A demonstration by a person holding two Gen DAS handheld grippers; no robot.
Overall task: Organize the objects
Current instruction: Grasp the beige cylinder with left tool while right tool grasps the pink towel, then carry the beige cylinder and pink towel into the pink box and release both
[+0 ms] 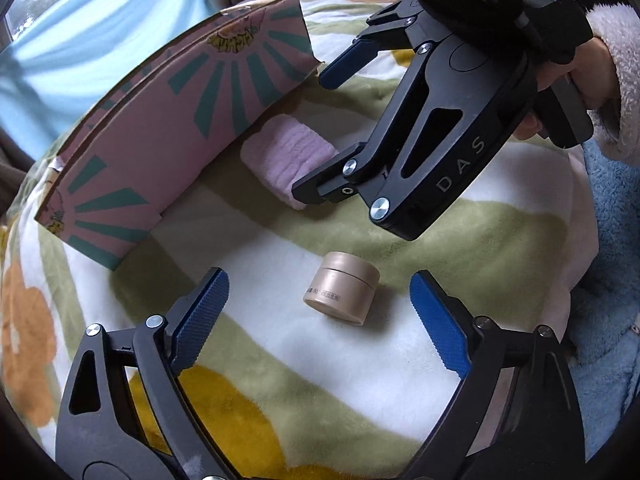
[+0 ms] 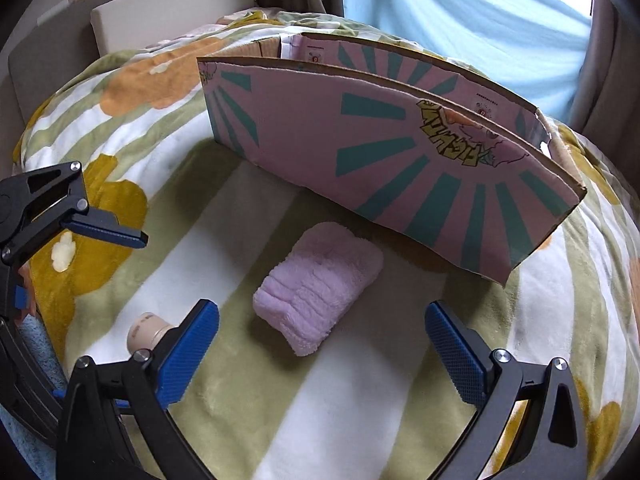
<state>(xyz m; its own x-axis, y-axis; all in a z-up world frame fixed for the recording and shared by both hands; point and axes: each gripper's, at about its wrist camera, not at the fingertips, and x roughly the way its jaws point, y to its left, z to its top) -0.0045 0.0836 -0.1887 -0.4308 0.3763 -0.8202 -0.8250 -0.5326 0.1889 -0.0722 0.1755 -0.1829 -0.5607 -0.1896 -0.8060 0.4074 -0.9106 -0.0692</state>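
On the bed, over a flowered blanket [image 2: 248, 380] in green, white and orange, sit 2 loose things. The left gripper [image 1: 320, 316] is spread wide and holds nothing; a small beige jar [image 1: 342, 288] stands upright on the blanket between its blue pads, touching neither. The right gripper [image 2: 322, 352] is likewise released and empty, with a folded lilac towel [image 2: 320, 284] lying just ahead between its fingers, apart from both. Behind the towel stands an open pink cardboard box [image 2: 380, 152] printed with teal rays, its near wall just beside the towel. A pale blue curtain [image 2: 460, 16] hangs beyond the bed.
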